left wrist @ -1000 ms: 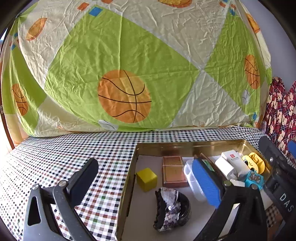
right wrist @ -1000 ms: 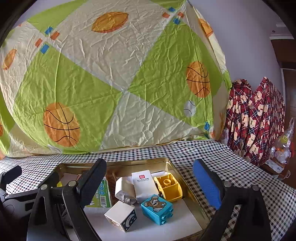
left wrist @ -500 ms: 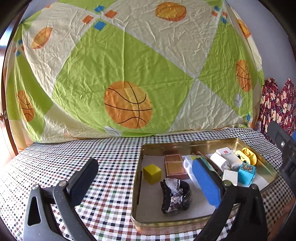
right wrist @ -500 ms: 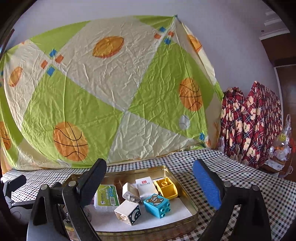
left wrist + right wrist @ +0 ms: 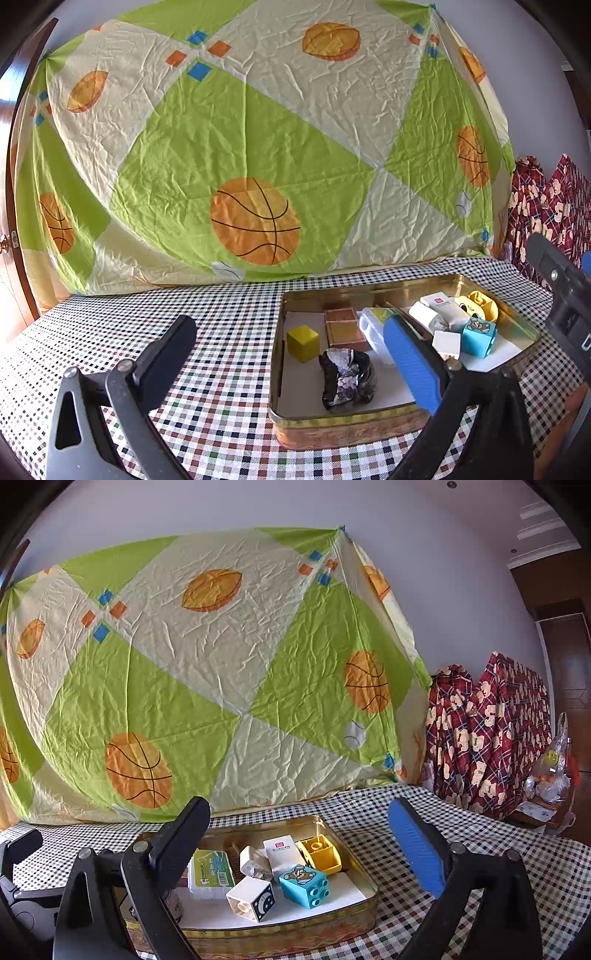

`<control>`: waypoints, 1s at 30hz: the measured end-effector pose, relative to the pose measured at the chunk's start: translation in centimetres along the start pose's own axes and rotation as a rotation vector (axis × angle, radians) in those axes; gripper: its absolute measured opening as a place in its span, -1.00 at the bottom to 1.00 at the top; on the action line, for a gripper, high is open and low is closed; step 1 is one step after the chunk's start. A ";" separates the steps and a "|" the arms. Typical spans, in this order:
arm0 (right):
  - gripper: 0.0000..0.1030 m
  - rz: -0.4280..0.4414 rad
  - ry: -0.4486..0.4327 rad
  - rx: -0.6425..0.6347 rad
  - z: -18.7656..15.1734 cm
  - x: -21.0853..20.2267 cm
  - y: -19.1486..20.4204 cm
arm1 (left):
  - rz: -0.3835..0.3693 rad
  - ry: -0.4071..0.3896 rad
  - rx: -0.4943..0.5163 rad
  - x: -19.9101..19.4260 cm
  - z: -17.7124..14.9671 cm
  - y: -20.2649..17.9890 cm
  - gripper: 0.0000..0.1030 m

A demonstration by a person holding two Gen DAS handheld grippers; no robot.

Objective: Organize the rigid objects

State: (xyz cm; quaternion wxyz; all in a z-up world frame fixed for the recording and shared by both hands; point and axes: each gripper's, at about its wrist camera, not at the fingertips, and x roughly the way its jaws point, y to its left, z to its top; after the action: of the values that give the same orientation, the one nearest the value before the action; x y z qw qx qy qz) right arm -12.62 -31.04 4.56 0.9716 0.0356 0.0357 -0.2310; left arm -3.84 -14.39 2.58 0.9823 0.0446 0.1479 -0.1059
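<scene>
Pulled back and up from the tin (image 5: 369, 424) near the table's right edge; both hand-held grippers, left (image 5: 291, 354) and right (image 5: 299, 834), wide open, empty. Blocks all inside: sorting looks finished.

Bright daylight, sharp, fisheye-warped edges

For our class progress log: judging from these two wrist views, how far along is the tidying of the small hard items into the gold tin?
Done: the gold tin already holds the yellow cube, turquoise bear block, white moon block, yellow brick and small boxes.

In hand: nothing. The left gripper and right gripper are both open and empty.

Left: no loose item shows on the checked tablecloth, so it looks nearly finished.
</scene>
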 end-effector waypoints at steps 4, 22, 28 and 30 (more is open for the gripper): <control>0.92 -0.006 -0.017 -0.023 0.1 -0.4 0.4 | -0.007 -0.006 -0.006 -0.2 0.0 0.1 0.99; 0.94 -0.036 -0.108 -0.042 0.3 -2.2 0.7 | 0.016 -0.044 0.001 -1.2 -0.1 -0.1 0.99; 0.99 -0.040 -0.127 -0.048 0.4 -2.6 0.8 | 0.016 -0.048 0.002 -1.4 -0.1 -0.1 0.99; 0.99 -0.039 -0.125 -0.043 0.4 -2.6 0.7 | 0.007 -0.053 0.003 -1.5 -0.1 -0.1 0.99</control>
State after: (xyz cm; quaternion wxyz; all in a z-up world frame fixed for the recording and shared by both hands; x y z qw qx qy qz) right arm -14.59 -29.27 5.24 0.9679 -0.0004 -0.0196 -0.2507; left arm -5.29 -14.21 2.97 0.9862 0.0436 0.1217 -0.1039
